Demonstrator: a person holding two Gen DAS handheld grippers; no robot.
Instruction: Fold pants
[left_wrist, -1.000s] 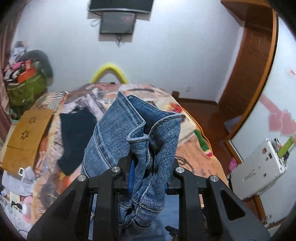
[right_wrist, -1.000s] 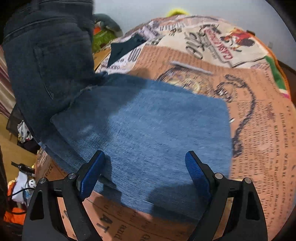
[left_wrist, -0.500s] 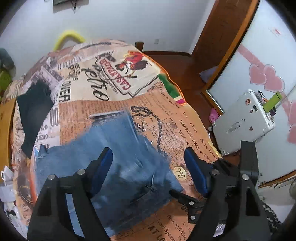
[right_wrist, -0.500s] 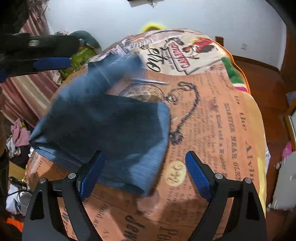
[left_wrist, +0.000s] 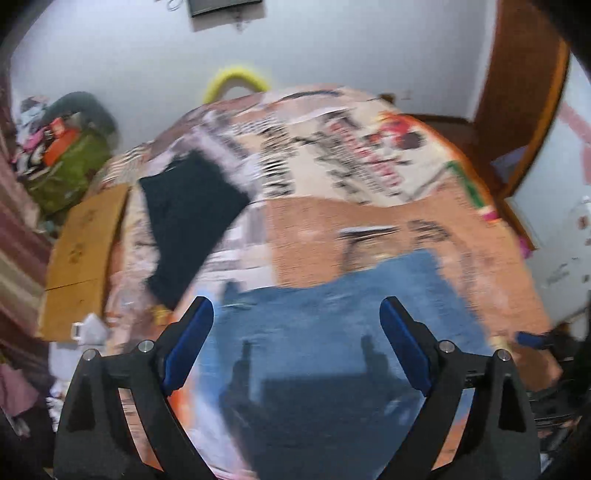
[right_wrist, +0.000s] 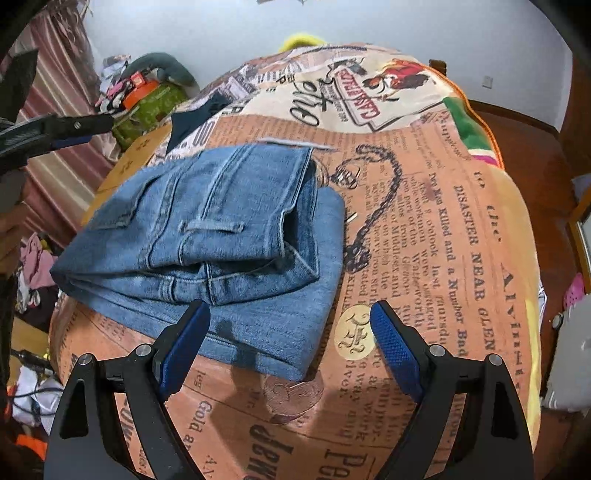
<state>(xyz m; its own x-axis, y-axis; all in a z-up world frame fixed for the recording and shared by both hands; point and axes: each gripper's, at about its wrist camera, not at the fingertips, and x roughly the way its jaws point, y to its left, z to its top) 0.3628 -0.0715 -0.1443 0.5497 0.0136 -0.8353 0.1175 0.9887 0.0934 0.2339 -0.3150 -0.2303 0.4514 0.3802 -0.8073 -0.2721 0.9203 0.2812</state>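
Both jaws are seen spread wide, with nothing gripped in either. On the left gripper (left_wrist: 295, 332) the jaws have just been opening, and no cloth is caught between the blue pads (left_wrist: 186, 343); the jeans (right_wrist: 207, 229) are only seen below and beyond them, in a blurred view. The right gripper (right_wrist: 290, 336) is held above the near edge of the jeans, its jaws apart, one blue pad over the denim and the other over the bedspread (right_wrist: 424, 229) just beside it.

The jeans are laid folded on the bed, several layers stacked, with the waistband, a belt loop and a back pocket turned up on top. The lower layer is left showing past the upper one on the near and right sides. The fold is placed toward the left half of the bedspread, which is printed like an old newspaper with a rooster label at the far end.

A dark folded garment (left_wrist: 188, 218) is seen farther back on the bed, apart from the jeans. A wooden board (left_wrist: 81, 254) is set at the left edge of the bed, and a green bag (right_wrist: 147, 107) is piled with clutter by the wall. In the right wrist view the left gripper (right_wrist: 62, 129) is visible at the upper left, off to the side of the jeans.
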